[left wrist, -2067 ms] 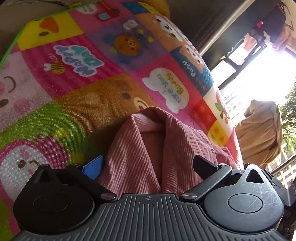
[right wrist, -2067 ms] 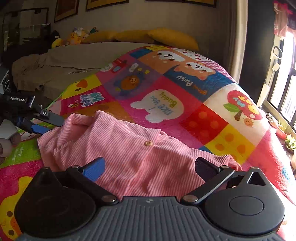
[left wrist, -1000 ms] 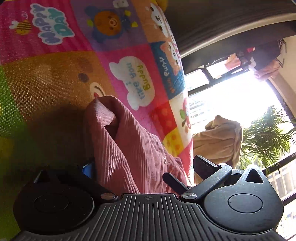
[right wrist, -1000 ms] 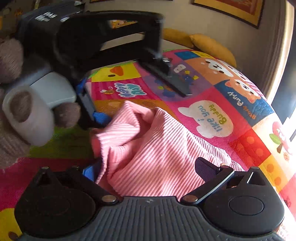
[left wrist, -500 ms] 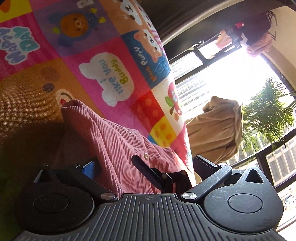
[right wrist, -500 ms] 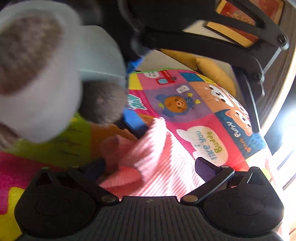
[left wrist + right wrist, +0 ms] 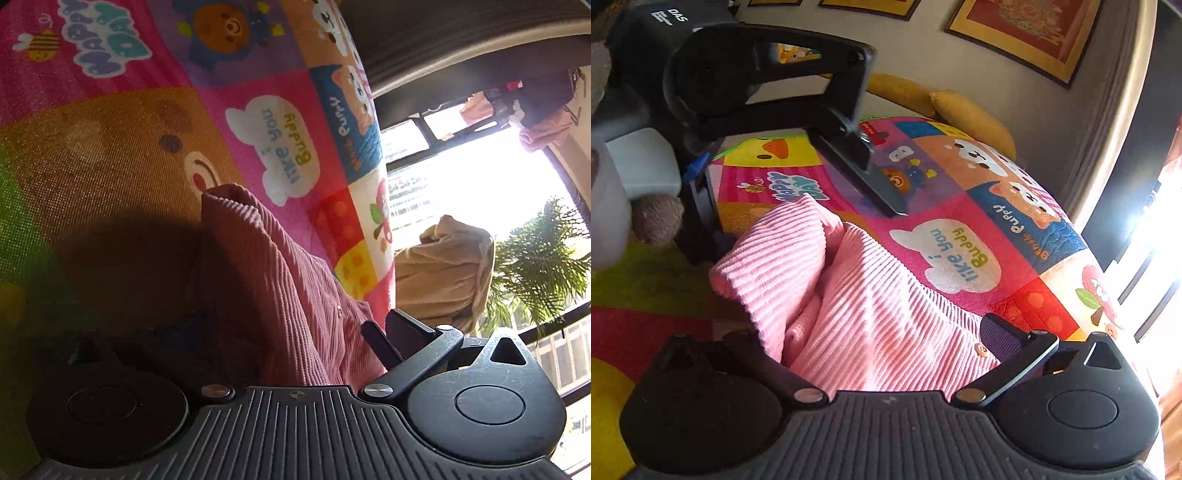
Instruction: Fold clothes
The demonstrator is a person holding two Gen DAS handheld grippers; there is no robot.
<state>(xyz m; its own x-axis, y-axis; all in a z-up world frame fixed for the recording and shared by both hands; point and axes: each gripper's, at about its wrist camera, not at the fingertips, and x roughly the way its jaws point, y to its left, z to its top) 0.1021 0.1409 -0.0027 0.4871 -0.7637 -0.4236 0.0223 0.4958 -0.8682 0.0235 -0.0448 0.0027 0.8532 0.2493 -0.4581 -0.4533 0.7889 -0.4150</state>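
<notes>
A pink ribbed button-up garment [image 7: 871,306] lies bunched on a colourful patchwork quilt [image 7: 960,258]. My right gripper [image 7: 879,343] is open, and the cloth fills the gap between its two fingers. The left gripper [image 7: 799,234] shows at the upper left of the right wrist view, open, with its fingers straddling the garment's raised folded edge [image 7: 775,251]. In the left wrist view the garment [image 7: 280,288] runs up between the fingers of the open left gripper [image 7: 295,328]. Its left finger is lost in shadow. A dark fingertip [image 7: 376,343] of the right gripper pokes in beside the cloth.
Yellow pillows [image 7: 971,114] and framed pictures [image 7: 1015,33] line the far wall. A bright window [image 7: 480,166] and a beige covered heap [image 7: 443,273] lie beyond the bed's edge. A gloved hand [image 7: 657,218] holds the left gripper.
The left gripper has drawn back from the right camera and now sits lower over the garment's edge. The right gripper's finger has slid further right in the left wrist view. Both stay open.
</notes>
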